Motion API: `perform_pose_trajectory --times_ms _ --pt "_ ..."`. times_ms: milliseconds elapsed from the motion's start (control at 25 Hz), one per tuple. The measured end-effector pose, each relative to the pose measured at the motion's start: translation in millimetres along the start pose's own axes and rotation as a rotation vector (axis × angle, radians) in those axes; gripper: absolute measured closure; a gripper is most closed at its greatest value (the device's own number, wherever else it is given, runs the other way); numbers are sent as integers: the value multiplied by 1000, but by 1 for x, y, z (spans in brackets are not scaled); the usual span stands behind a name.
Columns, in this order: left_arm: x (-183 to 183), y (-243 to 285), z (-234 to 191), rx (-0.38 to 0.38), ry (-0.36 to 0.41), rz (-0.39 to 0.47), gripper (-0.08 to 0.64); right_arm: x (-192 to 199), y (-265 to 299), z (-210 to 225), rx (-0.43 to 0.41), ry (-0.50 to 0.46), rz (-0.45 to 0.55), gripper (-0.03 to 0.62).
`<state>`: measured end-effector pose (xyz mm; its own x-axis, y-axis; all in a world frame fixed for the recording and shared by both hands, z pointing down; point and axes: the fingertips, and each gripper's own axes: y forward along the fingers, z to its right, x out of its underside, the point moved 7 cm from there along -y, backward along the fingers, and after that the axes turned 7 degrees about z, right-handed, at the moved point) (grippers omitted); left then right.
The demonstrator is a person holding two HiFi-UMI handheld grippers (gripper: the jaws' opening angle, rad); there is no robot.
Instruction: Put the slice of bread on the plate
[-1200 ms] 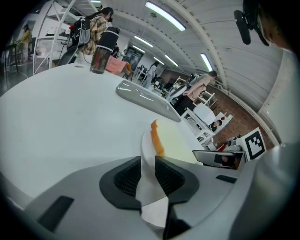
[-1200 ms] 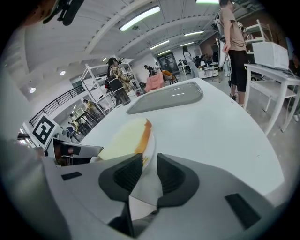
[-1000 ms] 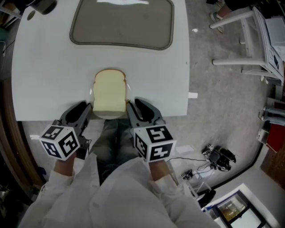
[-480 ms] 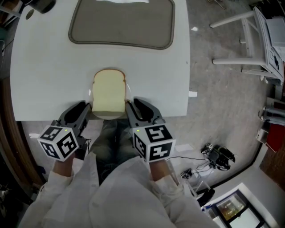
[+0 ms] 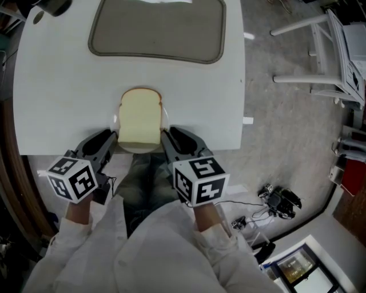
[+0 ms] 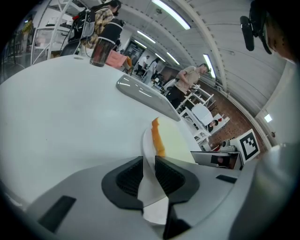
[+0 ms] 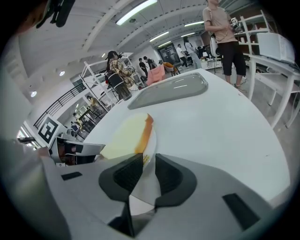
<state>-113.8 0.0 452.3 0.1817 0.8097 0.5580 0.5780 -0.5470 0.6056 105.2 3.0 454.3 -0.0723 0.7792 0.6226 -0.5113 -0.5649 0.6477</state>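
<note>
A slice of bread (image 5: pixel 140 120) with a brown crust lies flat on a small white plate (image 5: pixel 137 149) at the near edge of the white table (image 5: pixel 63 97). My left gripper (image 5: pixel 112 141) is shut on the plate's left rim. My right gripper (image 5: pixel 166 137) is shut on its right rim. In the left gripper view the plate (image 6: pixel 148 146) runs between the closed jaws of the left gripper (image 6: pixel 149 176), with the bread (image 6: pixel 173 140) just beyond. The right gripper view shows the right gripper (image 7: pixel 143 176) clamping the plate (image 7: pixel 151 146) beside the bread (image 7: pixel 125 136).
A grey tray (image 5: pixel 155 28) lies at the table's far side, and a dark cup (image 5: pixel 54 6) stands at the far left corner. White frames (image 5: pixel 320 51) stand on the floor to the right. Cables and gear (image 5: pixel 280 200) lie on the floor. People stand in the background.
Both marker cubes have shifted slightly. The plate and the bread sit where they were, and both grippers keep their hold.
</note>
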Motion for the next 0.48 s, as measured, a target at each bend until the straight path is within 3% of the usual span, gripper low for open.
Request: perform_pose_trajectory --times_ms 480 --pt "-1 3 -1 31 -31 -48 488 0 2 2 -29 51 -39 509"
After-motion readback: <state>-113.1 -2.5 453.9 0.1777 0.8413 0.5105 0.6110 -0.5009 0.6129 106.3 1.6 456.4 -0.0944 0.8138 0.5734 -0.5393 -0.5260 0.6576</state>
